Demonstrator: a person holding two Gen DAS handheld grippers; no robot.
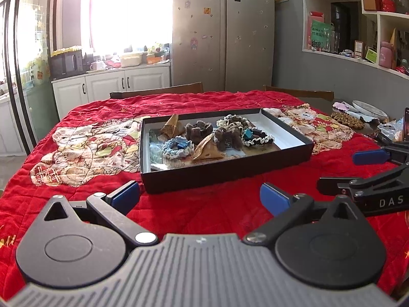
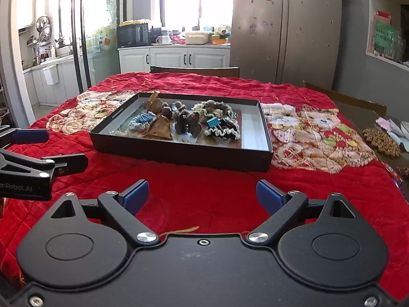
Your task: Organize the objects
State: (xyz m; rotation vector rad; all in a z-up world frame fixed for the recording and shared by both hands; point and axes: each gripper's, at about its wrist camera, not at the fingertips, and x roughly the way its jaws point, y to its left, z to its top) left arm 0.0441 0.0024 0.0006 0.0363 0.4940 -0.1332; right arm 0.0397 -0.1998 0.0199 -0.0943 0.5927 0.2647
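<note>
A shallow black box [image 1: 225, 171] [image 2: 179, 153] sits mid-table on the red quilted cloth. In it lie several small items: brown fuzzy hair clips [image 1: 198, 130] [image 2: 185, 122], frilly scrunchies [image 1: 176, 148] [image 2: 222, 128], brown paper cones [image 1: 207, 149] [image 2: 158, 128] and a teal binder clip [image 2: 212, 122]. My left gripper [image 1: 199, 197] is open and empty, low over the cloth just in front of the box. My right gripper [image 2: 202, 195] is open and empty, also in front of the box. Each gripper shows at the edge of the other's view.
A round wooden bead trivet [image 2: 382, 140] [image 1: 347, 120], a plate [image 1: 369, 108] and clutter lie at the table's right edge. Wooden chair backs [image 1: 157, 93] [image 2: 194, 71] stand behind the table. Kitchen cabinets, a fridge and shelves are farther back.
</note>
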